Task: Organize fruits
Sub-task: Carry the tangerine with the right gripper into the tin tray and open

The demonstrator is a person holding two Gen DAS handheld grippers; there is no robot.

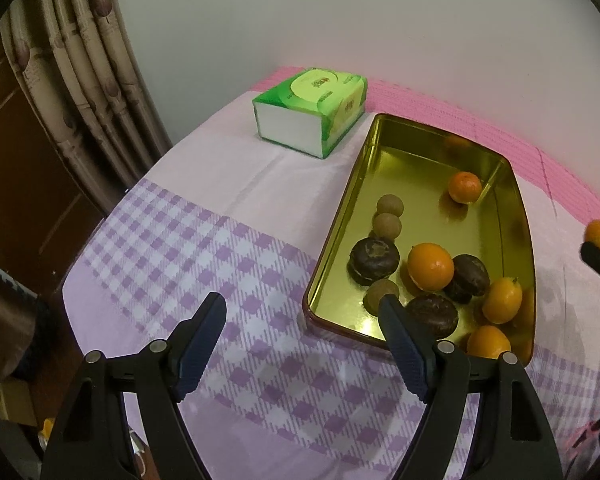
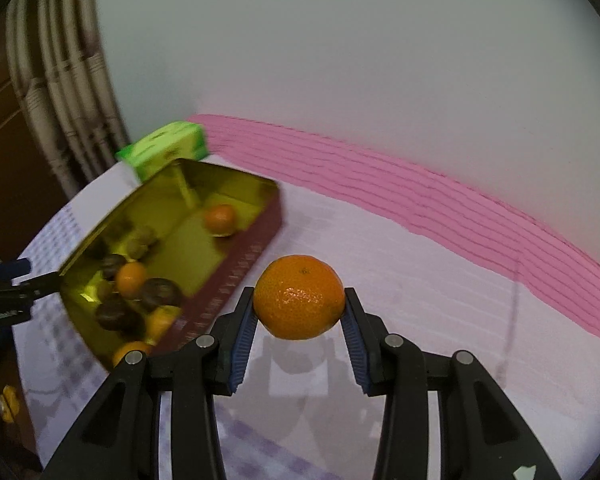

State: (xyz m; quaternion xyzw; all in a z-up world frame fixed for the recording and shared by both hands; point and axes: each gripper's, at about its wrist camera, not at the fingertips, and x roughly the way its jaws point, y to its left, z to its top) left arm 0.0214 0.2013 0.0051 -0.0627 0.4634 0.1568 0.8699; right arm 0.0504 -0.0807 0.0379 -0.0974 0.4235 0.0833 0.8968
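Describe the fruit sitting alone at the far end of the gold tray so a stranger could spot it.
Start at the gold tray on the purple checked tablecloth, right of the green tissue pack. Near its far right corner sits a small orange mandarin. Unlike the other fruits, which cluster at the near end, it sits by itself, touching nothing.

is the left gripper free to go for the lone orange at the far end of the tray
Probably yes: the left gripper is open and empty, and the orange sits alone in the open tray, nothing over it.
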